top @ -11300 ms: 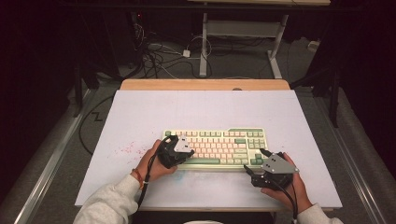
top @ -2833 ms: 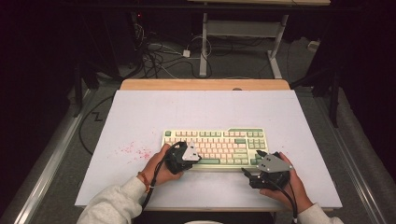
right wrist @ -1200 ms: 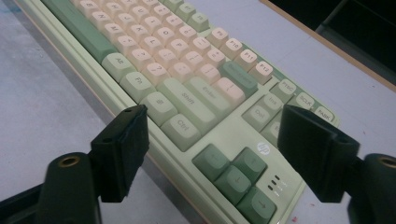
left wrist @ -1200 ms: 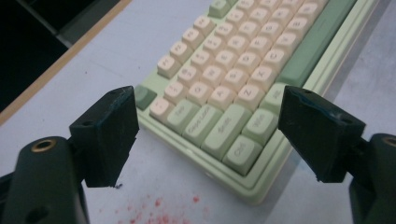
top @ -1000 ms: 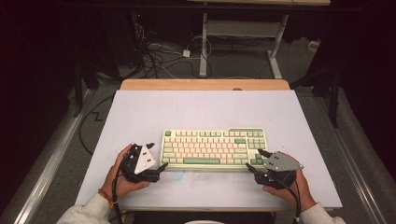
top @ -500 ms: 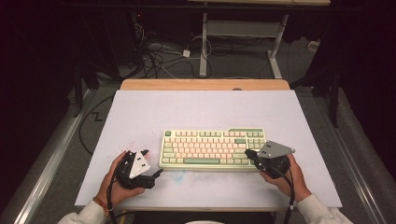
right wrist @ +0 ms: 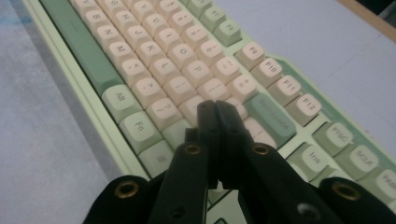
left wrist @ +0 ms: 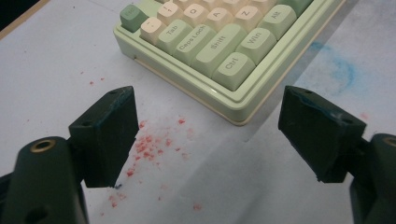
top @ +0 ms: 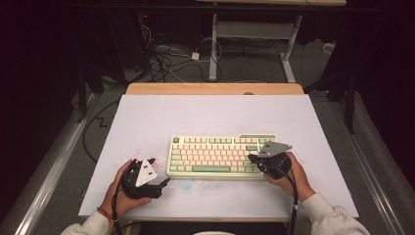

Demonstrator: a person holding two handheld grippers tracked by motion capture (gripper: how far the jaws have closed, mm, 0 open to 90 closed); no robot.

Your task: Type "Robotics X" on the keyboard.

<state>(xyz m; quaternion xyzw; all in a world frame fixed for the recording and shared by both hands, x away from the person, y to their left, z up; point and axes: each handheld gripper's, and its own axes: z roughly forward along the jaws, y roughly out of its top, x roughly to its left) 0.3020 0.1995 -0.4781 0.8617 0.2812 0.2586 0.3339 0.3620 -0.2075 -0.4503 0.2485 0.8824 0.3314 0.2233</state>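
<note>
Green-and-cream keyboard (top: 220, 156), red-speckled white table (top: 161, 117)

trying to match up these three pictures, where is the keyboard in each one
high view: the keyboard lies at the centre of the white table, between the two hands.
left gripper view: its lower-left corner with the Ctrl key sits top centre, ahead of the open jaws.
right gripper view: it runs diagonally across the picture, under the shut jaws.
shared landmark: the green Alt keys.

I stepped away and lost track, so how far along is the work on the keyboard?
Done: the right gripper has shut its fingers with nothing between them and hangs over the keyboard near its right end. In hand: lining those shut tips up over a key. Left: any press. The left gripper waits open beside the keyboard's left end.
</note>
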